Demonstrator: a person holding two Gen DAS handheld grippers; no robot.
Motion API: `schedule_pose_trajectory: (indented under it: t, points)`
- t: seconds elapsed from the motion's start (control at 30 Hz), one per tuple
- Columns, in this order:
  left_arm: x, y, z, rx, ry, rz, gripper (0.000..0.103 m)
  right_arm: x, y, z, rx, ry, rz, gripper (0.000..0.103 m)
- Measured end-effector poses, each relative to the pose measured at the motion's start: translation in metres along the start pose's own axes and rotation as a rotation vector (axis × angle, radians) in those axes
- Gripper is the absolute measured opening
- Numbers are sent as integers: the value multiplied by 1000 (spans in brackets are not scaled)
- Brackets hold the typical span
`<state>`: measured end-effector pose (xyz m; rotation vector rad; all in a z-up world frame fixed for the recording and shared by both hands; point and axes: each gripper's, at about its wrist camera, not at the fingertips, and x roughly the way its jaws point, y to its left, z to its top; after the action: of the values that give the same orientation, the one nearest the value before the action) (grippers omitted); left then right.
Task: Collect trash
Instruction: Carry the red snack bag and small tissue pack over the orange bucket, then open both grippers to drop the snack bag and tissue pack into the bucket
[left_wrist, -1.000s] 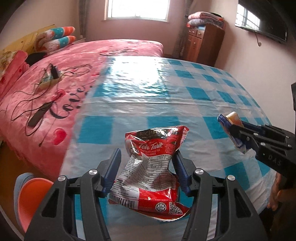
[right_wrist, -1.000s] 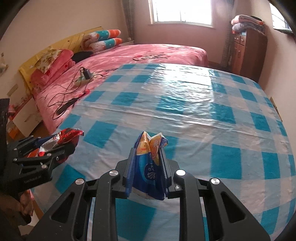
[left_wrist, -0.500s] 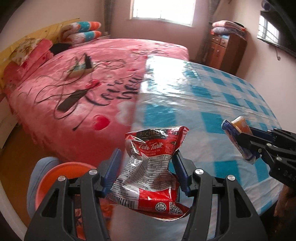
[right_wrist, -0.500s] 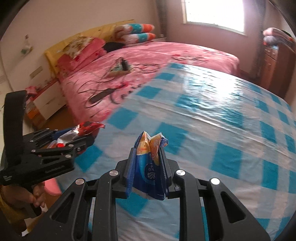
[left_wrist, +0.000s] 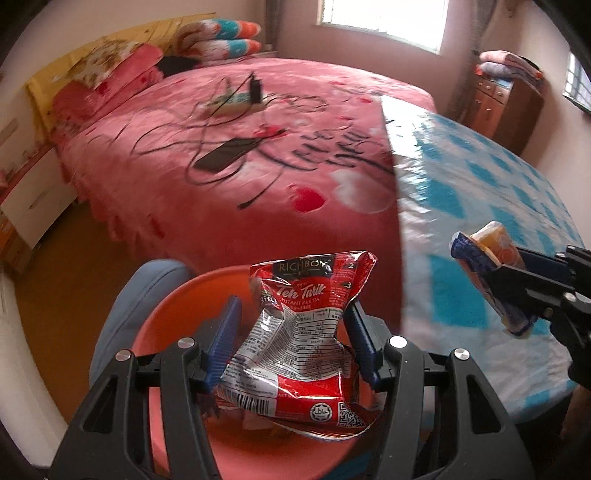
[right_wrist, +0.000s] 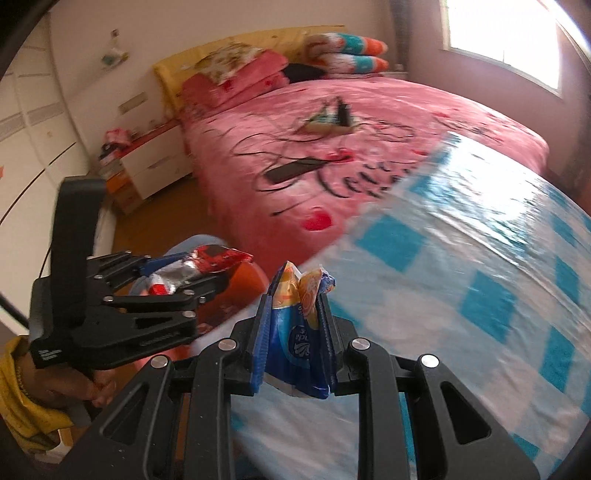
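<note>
My left gripper (left_wrist: 293, 343) is shut on a red and silver Teh Tarik packet (left_wrist: 299, 332) and holds it over an orange bin (left_wrist: 177, 332) with a blue-grey rim. The packet (right_wrist: 201, 267) and left gripper (right_wrist: 207, 277) also show in the right wrist view, above the bin (right_wrist: 240, 288). My right gripper (right_wrist: 293, 332) is shut on a blue and orange wrapper (right_wrist: 299, 332), held over the edge of the blue-checked sheet (right_wrist: 461, 295). The wrapper (left_wrist: 487, 273) shows at the right of the left wrist view.
A pink bed (left_wrist: 258, 166) carries a phone (left_wrist: 225, 155), cables and a power strip (left_wrist: 236, 99). Pillows (left_wrist: 218, 37) lie at the head. A wooden cabinet (left_wrist: 506, 99) stands by the far wall. White drawers (right_wrist: 155, 166) stand beside the bed.
Both grippers have swung left, off the checked sheet toward the bed's edge. The left gripper with the red packet now hangs over the orange bin. Both grips are unchanged.
</note>
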<state>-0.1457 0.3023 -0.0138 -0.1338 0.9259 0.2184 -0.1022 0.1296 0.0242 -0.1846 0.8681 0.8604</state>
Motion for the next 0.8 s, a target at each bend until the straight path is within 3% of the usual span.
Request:
schedule_pose_trajectory:
  t: [0.43,0.57,0.7,0.8]
  points:
    - [16,49,-25,-101,71,76,58,40,59,4,-109,71,113,26]
    - [21,60,-29,-154,91,102,61,52,69,-1,-135,94,140,44]
    - [17,70,-27,-187,71,131,77,54,63,-4,-99,99,140,66]
    - [13,74,-25,-202,53,125,81,48,55,-2,-69,81,116,68]
